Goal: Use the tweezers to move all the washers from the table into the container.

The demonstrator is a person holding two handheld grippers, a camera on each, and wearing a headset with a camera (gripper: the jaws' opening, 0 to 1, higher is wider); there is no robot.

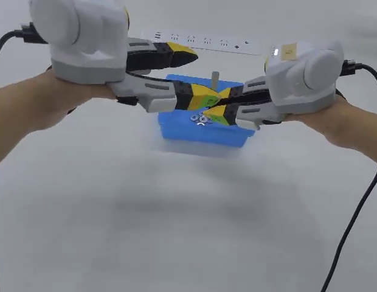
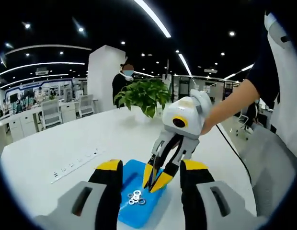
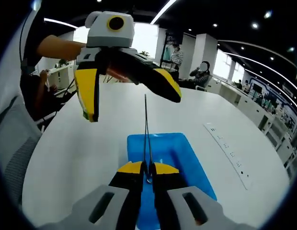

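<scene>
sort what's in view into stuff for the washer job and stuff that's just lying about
For the job:
- tweezers, clamped in the shut right claw
- left claw, open
- washers, lying in the blue container

Lying about:
- white power strip
- potted plant

A: Entry one, container [image 1: 174, 130]?
B: Head view: far wall and middle covered by the jaws of left gripper [image 1: 207, 76] and right gripper [image 1: 208, 113]. Right gripper view: near end behind own jaws.
A: Entry two, washers [image 2: 135, 197]?
B: Small cluster inside container; number too small to tell.
A: Entry three, tweezers [image 3: 145, 125]?
B: Near end buried between the closed right jaws; tips too thin to make out.
A: Entry four, power strip [image 1: 204, 41]?
B: Left end behind left gripper; markings unreadable
</scene>
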